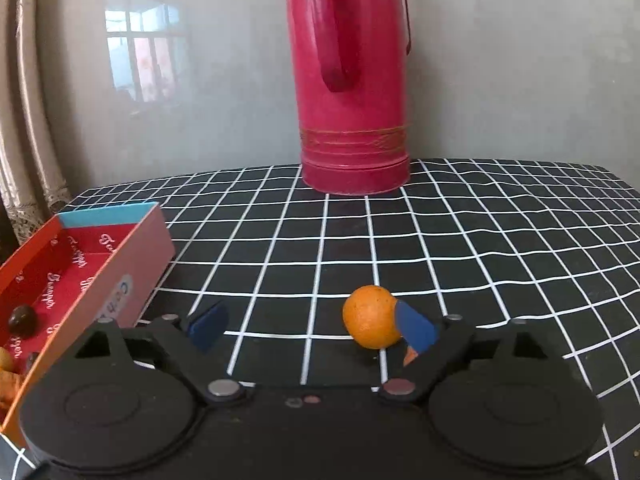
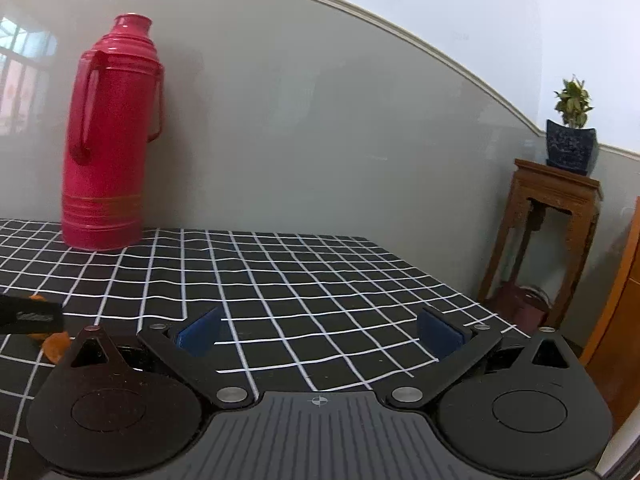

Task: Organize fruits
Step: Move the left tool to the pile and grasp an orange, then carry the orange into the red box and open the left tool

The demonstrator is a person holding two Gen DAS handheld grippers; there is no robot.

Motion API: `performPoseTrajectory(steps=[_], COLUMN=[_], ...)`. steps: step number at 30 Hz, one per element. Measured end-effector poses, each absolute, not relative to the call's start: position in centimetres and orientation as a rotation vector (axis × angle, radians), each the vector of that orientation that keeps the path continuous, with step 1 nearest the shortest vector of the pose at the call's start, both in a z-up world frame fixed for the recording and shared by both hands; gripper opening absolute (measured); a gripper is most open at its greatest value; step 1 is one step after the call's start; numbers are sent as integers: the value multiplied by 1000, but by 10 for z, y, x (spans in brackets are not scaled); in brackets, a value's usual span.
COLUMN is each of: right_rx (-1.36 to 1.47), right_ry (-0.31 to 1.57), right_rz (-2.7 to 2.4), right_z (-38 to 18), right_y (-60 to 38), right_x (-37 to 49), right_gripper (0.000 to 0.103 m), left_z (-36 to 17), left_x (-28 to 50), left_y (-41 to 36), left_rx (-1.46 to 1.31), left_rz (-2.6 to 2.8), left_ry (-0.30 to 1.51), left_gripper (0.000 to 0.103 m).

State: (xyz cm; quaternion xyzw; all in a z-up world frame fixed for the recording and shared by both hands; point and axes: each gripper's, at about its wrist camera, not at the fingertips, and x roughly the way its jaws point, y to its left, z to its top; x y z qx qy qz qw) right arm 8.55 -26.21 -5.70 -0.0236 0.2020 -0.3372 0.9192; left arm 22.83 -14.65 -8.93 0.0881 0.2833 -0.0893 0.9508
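Note:
A small orange [image 1: 370, 317] lies on the black checked tablecloth [image 1: 320, 240]. My left gripper [image 1: 314, 328] is open around it: the right blue pad [image 1: 416, 330] lies against the orange's right side, while the left pad [image 1: 210, 326] stands well apart from it. An open red and orange box [image 1: 132, 264] sits at the left with a dark round fruit [image 1: 23, 318] and other yellowish pieces inside. My right gripper [image 2: 320, 332] is open over bare cloth with nothing between its pads. In the right wrist view a bit of the orange [image 2: 56, 346] shows at the left edge, under a black part of the left gripper [image 2: 28, 316].
A tall red thermos [image 1: 352, 92] stands at the back of the table against the grey wall. A curtain [image 1: 24, 120] hangs at the far left. To the right of the table, a wooden stand [image 2: 548, 236] holds a potted plant [image 2: 572, 136].

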Motion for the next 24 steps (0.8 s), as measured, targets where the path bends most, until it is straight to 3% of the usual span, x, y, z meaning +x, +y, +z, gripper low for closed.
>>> performPoseTrajectory(steps=[4,15,17,24], right_rx=[-35,-56,-61,-52], right_ry=[420,405,402,408], right_rz=[-664,-624,-627,-623], right_z=[-57,-55,-56,-57], right_y=[-261,-253,-254,-255], right_x=[87,88,88,88], right_gripper=[103,103,103,103], left_z=[-91,-95,-97,-101], left_x=[226,234,236,240], left_y=[-151,-172,-178,-189], left_rx=[180,217,225,256], left_rz=[-231,-342,-368,-374], left_ry=[573,602,616,629], left_gripper=[68,43,31,27])
